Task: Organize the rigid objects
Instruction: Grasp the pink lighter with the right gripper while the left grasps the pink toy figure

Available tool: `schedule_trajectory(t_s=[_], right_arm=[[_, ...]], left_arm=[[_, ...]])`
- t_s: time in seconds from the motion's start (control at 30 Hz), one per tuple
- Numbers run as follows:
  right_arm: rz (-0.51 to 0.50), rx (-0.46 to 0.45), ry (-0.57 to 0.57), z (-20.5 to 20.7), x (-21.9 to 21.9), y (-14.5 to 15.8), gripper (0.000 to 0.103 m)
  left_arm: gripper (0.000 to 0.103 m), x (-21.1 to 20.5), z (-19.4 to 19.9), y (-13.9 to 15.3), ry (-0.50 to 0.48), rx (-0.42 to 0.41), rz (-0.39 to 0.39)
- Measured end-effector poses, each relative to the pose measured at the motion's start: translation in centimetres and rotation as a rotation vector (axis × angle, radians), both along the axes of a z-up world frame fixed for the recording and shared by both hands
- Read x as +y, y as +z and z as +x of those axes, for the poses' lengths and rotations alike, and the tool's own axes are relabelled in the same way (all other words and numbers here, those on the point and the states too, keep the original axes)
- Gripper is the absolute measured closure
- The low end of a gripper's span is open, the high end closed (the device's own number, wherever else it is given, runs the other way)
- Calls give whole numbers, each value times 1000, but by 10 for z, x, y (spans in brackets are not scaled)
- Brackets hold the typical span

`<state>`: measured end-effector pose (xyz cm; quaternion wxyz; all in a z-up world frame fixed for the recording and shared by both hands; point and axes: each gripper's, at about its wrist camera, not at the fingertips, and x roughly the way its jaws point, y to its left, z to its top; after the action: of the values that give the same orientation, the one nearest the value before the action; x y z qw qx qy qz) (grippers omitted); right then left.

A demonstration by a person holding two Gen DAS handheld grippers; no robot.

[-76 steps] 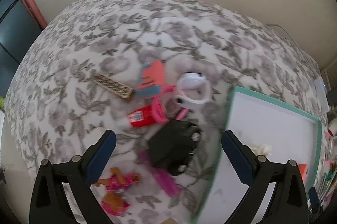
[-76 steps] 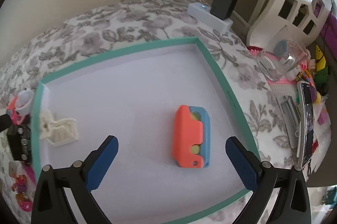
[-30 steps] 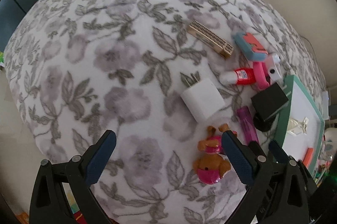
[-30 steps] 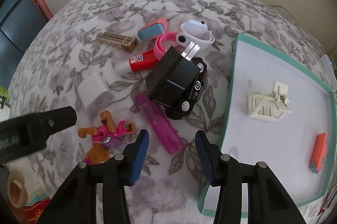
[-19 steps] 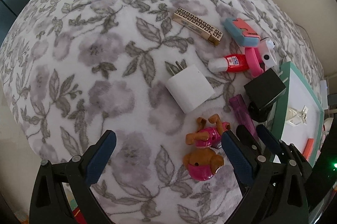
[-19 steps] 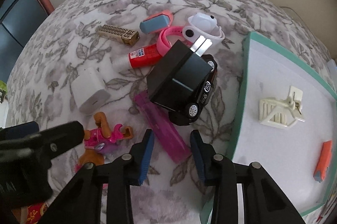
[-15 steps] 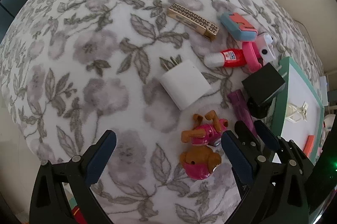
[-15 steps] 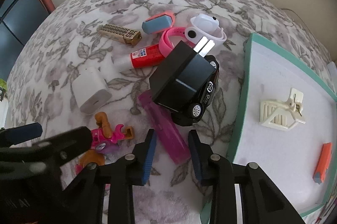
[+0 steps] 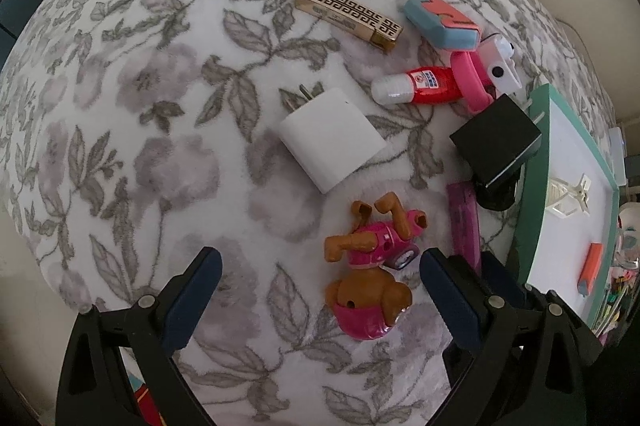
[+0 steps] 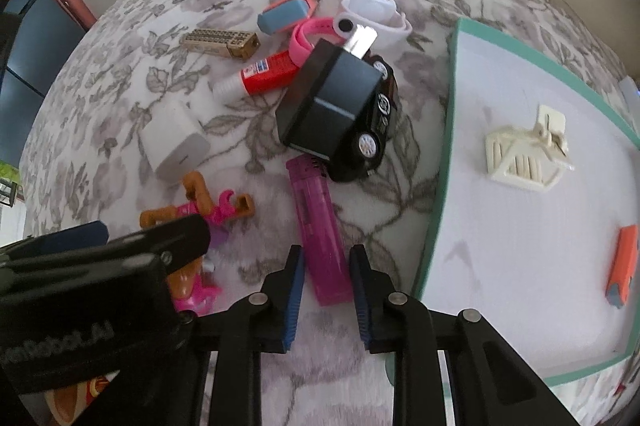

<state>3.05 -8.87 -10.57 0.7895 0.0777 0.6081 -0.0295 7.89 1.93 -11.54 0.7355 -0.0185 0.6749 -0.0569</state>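
Loose items lie on a floral cloth. My right gripper (image 10: 326, 268) has its fingers narrowly apart on either side of the near end of a purple lighter (image 10: 318, 228); whether the pads touch it I cannot tell. My left gripper (image 9: 316, 280) is open, with a pink and brown toy dog (image 9: 370, 274) between its fingers. The dog also shows in the right wrist view (image 10: 212, 209). A white charger (image 9: 330, 139), a black charger (image 10: 328, 101) resting on a black toy car (image 10: 370, 141), a red tube (image 10: 266, 71) and a gold case (image 9: 348, 15) lie nearby.
A teal-rimmed white tray (image 10: 444, 161) at the right holds a cream clip (image 10: 524, 149) and an orange-blue block (image 10: 622, 268). Another orange-blue block (image 9: 442, 21), a pink band (image 10: 306, 37) and a white watch (image 10: 376, 13) lie further back. Clutter lies beyond the tray (image 9: 616, 302).
My right gripper has narrowed and moved forward around the purple lighter. My left gripper has moved nearer the toy dog, which now lies between its open fingers.
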Motion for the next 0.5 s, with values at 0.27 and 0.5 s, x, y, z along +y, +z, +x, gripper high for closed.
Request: schedule_trajectory(t_s=[0.27,0.5], right_arm=[[-1,21,-3,-13,-5,2,78],[-11,26,1,-16,1,1,78]], left_arm=[[26,-19,-3,-17,-43,32,3],[41,-23,-2,-23,-69,27,25]])
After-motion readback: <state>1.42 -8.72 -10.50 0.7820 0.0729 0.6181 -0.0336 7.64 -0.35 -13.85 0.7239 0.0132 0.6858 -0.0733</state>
